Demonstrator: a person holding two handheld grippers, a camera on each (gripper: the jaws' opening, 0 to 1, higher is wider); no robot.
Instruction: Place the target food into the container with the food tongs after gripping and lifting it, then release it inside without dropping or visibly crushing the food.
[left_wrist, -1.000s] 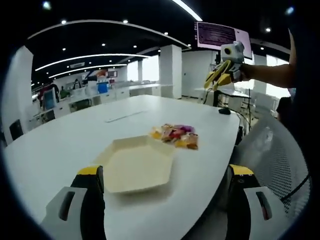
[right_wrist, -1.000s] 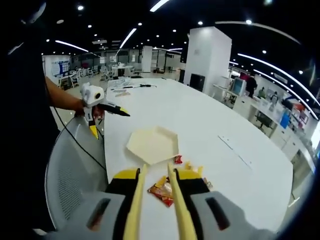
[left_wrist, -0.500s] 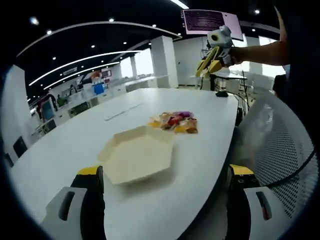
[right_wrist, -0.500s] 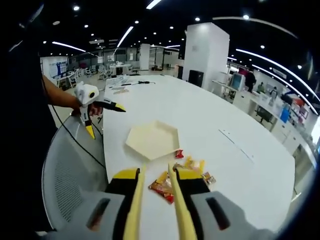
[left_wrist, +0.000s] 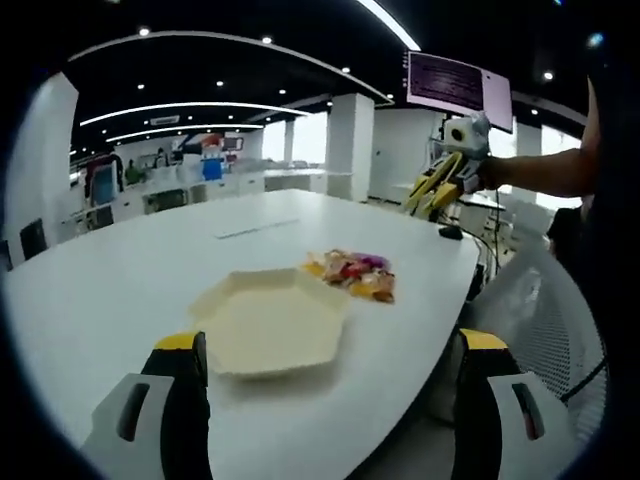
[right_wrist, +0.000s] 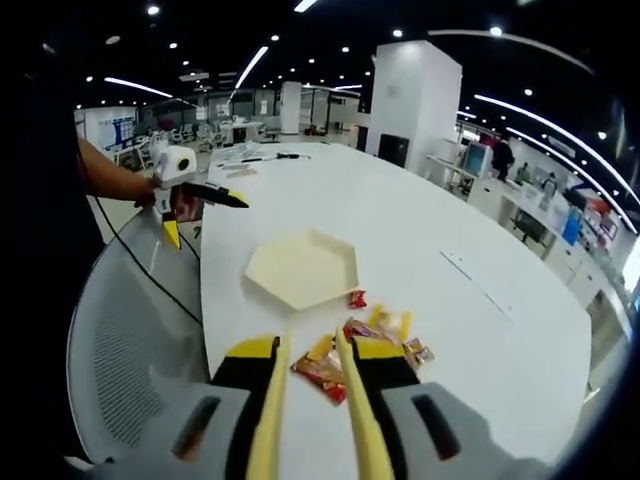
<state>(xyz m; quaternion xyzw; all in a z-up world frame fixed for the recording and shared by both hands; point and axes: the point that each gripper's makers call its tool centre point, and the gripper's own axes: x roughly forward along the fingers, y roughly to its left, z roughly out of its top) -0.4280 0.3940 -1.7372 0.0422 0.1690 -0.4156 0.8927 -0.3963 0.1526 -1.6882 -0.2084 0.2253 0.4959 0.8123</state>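
A cream hexagonal container (left_wrist: 270, 322) (right_wrist: 303, 268) lies empty on the white table (left_wrist: 110, 280). Just beyond it sits a pile of wrapped snacks (left_wrist: 355, 273) (right_wrist: 372, 332). My left gripper (left_wrist: 330, 340) is open, jaws wide apart, low and in front of the container; in the right gripper view, the left gripper (right_wrist: 185, 195) is held by a hand off the table's edge. My right gripper (right_wrist: 312, 345) is shut on yellow food tongs (right_wrist: 345, 390), whose arms stand apart above a red packet (right_wrist: 318, 372). The right gripper (left_wrist: 440, 180) hovers high beyond the snacks.
A grey mesh chair (right_wrist: 130, 340) (left_wrist: 545, 300) stands against the table's near edge, with a cable hanging over it. A thin white strip (right_wrist: 478, 285) (left_wrist: 255, 229) lies farther across the table. Desks, pillars and office gear fill the background.
Both views shifted with the hands. The right gripper has edged slightly nearer the snack pile. The left gripper stays open, the container and snacks stay put.
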